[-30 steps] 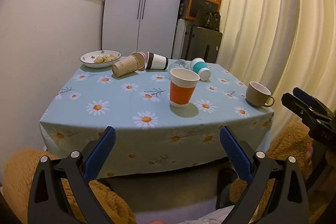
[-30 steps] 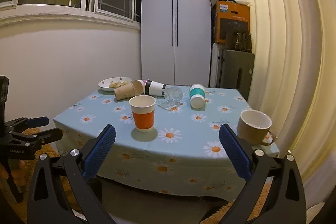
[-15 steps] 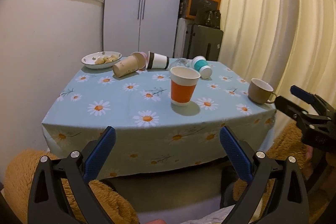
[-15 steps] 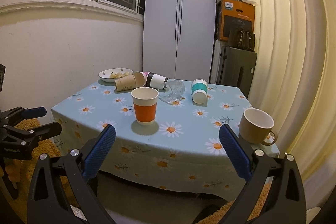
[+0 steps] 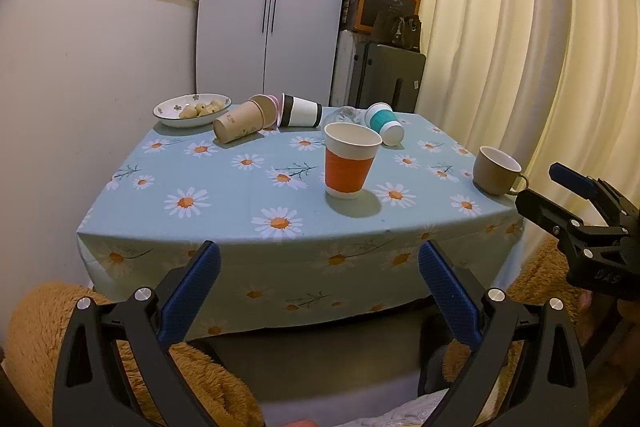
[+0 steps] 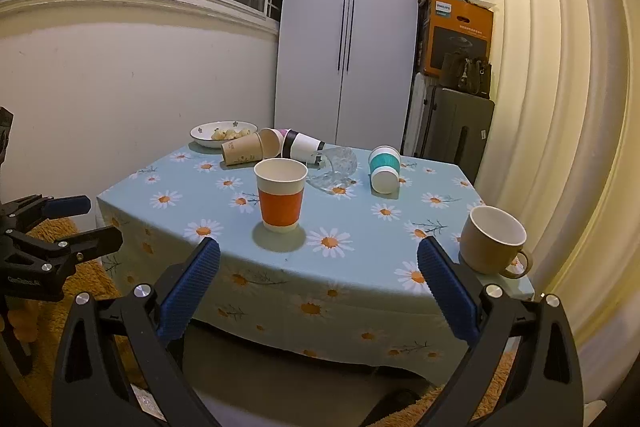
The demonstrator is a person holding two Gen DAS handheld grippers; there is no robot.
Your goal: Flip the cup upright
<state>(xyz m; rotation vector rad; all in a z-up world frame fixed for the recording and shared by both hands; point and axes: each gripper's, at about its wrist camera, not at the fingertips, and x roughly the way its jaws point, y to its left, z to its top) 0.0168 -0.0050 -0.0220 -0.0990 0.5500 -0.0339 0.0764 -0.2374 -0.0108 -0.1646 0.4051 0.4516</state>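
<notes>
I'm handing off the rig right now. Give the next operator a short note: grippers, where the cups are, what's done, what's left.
Left gripper and right gripper: open, empty, short of the table.
Upright: orange cup mid-table, brown mug at the right corner.
On their sides at the back: kraft cup, black-banded cup, clear glass, teal cup.
Left: stand up the tipped cups.

Five paper cups on the bench (image 6: 224,227): one orange-banded cup (image 6: 281,201) upright; a kraft cup (image 6: 242,149), a pink-rimmed cup (image 6: 276,141), a black-and-white cup (image 6: 302,145) and a teal-banded cup (image 6: 384,169) lying down. One clear glass (image 6: 338,167), on its side. One brown mug (image 6: 490,245), upright. One bowl (image 6: 222,133) of food. Two claws: left claw (image 5: 318,287), right claw (image 6: 318,283).
</notes>
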